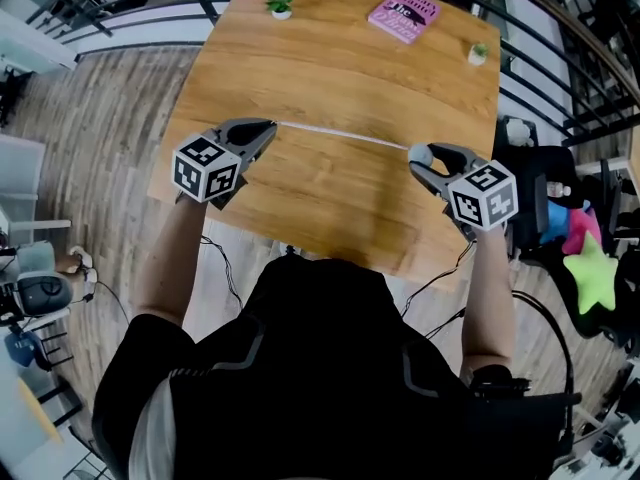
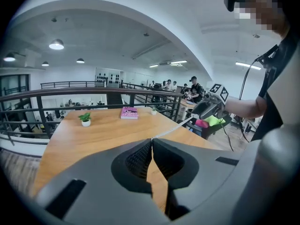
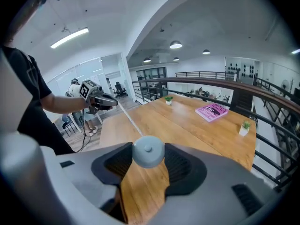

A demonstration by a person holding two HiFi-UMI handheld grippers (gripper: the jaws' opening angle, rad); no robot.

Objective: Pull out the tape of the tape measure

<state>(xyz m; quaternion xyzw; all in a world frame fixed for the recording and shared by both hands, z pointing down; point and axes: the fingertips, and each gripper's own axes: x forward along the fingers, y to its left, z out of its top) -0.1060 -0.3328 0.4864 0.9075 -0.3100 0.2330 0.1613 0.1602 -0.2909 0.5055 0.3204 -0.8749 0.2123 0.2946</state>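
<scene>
A thin white tape point(image 1: 340, 135) stretches taut above the wooden table point(image 1: 340, 58) between my two grippers. My left gripper point(image 1: 272, 125) is shut on the tape's free end; in the left gripper view its jaws point(image 2: 152, 140) meet with the tape point(image 2: 176, 127) running off to the right. My right gripper point(image 1: 418, 158) is shut on the round pale grey tape measure case point(image 3: 148, 151), which sits between its pads. In the right gripper view the tape point(image 3: 127, 116) leads away to the left gripper point(image 3: 110, 101).
A pink book point(image 1: 403, 14) lies at the table's far side. Two small potted plants stand there too, one point(image 1: 282, 6) far left, one point(image 1: 478, 54) at the right edge. A black railing point(image 1: 560, 78) and a chair with colourful things point(image 1: 585, 268) are on the right.
</scene>
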